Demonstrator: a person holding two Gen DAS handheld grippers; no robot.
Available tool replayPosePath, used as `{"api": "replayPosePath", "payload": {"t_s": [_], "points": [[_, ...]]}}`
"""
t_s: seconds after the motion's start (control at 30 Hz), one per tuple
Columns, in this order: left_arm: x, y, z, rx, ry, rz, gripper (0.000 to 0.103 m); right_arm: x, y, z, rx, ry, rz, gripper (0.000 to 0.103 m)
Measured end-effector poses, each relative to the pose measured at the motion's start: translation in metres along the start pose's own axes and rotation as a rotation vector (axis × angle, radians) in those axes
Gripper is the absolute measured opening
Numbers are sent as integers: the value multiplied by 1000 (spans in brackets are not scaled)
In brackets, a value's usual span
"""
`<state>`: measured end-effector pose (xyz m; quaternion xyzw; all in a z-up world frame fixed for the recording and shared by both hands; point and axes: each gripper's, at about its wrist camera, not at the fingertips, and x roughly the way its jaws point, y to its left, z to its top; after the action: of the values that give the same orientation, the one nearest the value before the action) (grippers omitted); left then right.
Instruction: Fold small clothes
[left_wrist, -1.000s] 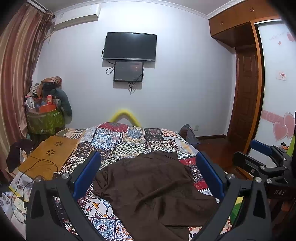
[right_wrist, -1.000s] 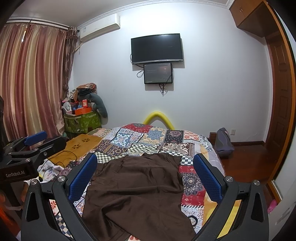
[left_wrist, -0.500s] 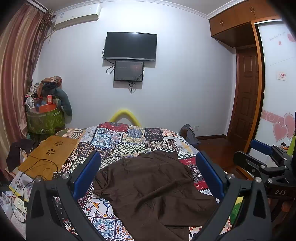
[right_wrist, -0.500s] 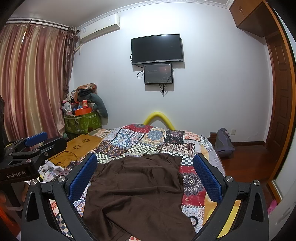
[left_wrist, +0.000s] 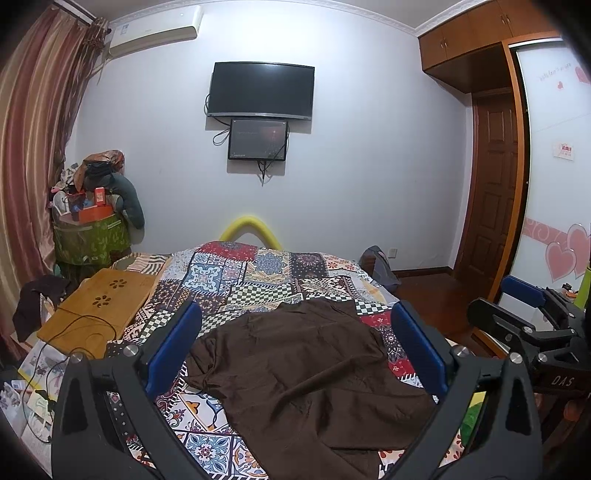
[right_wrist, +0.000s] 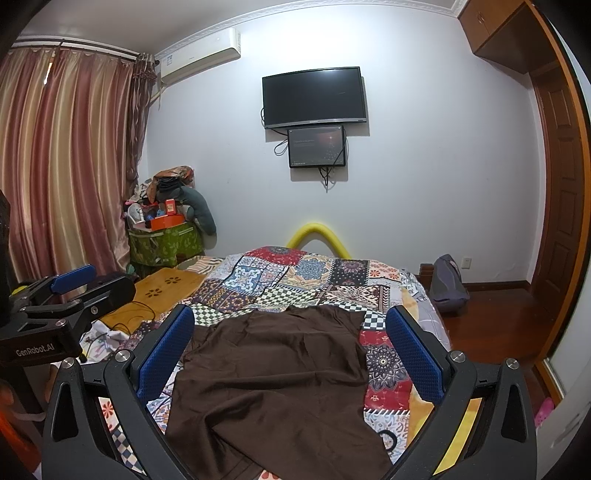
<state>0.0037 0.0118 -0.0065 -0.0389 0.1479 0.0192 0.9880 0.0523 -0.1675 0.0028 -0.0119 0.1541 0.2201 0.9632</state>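
The bed (left_wrist: 258, 280), covered in a patchwork quilt (right_wrist: 306, 280) of red, blue and checkered squares, fills the middle of both views, and nothing on it has shifted since the earlier frames. A brown garment (left_wrist: 306, 365) lies spread and rumpled on the near half of the quilt, a long crease running across its lower part; in the right wrist view the same garment (right_wrist: 273, 373) sits in the same place as before. The left gripper (left_wrist: 295, 358) hovers above the cloth with its blue-padded fingers (left_wrist: 173, 347) wide apart and touching nothing, unchanged from a second ago. The right gripper (right_wrist: 291, 354) likewise holds its fingers (right_wrist: 413, 350) spread apart over the garment, gripping nothing. A wooden lap desk (left_wrist: 99, 310) rests on the bed's left edge, well apart from the garment.
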Motion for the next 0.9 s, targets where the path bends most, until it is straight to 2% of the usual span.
{"api": "replayPosePath", "payload": {"t_s": [0.43,0.67,0.77,0.9], "points": [[4,1,0,-4,6,3,103,1,4,1,9,3,1,103],[19,11,1,-13,25,5,103,12,0,1,11,21,6,103],[35,21,2,-12,43,46,103,25,-4,0,14,43,8,103],[68,44,0,-12,111,93,103,49,-16,1,39,84,11,103]]}}
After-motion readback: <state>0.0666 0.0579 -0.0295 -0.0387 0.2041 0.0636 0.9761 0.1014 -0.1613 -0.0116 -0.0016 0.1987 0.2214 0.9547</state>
